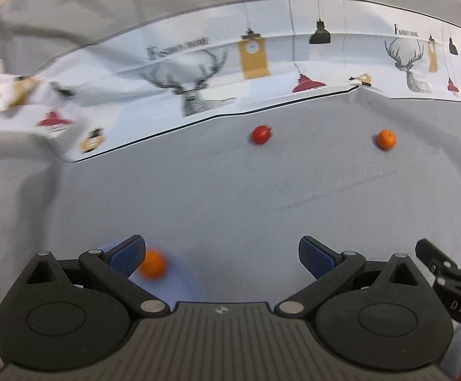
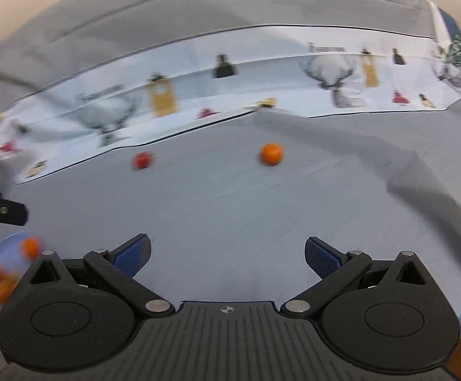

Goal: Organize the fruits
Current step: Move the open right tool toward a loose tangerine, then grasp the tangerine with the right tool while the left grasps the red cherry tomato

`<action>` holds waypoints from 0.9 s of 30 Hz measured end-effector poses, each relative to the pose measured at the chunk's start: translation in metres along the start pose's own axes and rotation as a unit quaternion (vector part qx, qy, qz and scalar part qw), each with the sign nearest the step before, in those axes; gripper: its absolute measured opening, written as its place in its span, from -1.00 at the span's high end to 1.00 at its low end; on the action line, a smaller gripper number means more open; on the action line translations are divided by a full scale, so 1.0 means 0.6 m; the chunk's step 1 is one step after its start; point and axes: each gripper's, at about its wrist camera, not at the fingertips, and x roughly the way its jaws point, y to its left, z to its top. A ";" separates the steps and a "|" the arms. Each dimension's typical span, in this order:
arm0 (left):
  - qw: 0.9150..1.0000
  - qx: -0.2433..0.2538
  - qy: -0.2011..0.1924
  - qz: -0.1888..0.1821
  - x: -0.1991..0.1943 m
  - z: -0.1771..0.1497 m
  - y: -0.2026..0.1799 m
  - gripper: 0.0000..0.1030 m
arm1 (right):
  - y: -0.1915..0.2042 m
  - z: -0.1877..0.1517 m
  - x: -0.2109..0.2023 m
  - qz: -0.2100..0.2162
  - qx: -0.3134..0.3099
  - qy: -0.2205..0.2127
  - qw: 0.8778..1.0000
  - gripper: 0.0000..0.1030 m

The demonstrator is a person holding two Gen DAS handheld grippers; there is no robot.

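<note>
Your left gripper has its blue-padded fingers spread wide with nothing between them. Just past its left finger, low in the left wrist frame, a blurred orange round fruit sits on a pale blue round plate. Your right gripper is likewise spread wide and empty over the grey cloth-covered table.

In the right wrist frame's lower left corner, the same plate shows as a blur with several orange fruits on it; how many you cannot tell. In the upper middle of both frames, a small red round fruit and a small orange round fruit lie apart on the cloth, near a white printed sheet with deer heads and lamps that runs along the far side.
</note>
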 end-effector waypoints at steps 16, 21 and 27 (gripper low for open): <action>0.999 0.030 0.035 -0.015 0.399 0.198 -0.075 -1.00 | -0.099 0.109 0.393 -0.122 0.078 -0.013 0.989 -0.99; 0.999 0.001 0.014 -0.042 0.417 0.207 -0.058 -1.00 | -0.091 0.100 0.422 -0.127 0.053 -0.026 0.990 -0.99; 0.999 0.002 0.004 -0.040 0.422 0.205 -0.057 -1.00 | -0.092 0.102 0.424 -0.126 0.055 -0.029 0.990 -0.99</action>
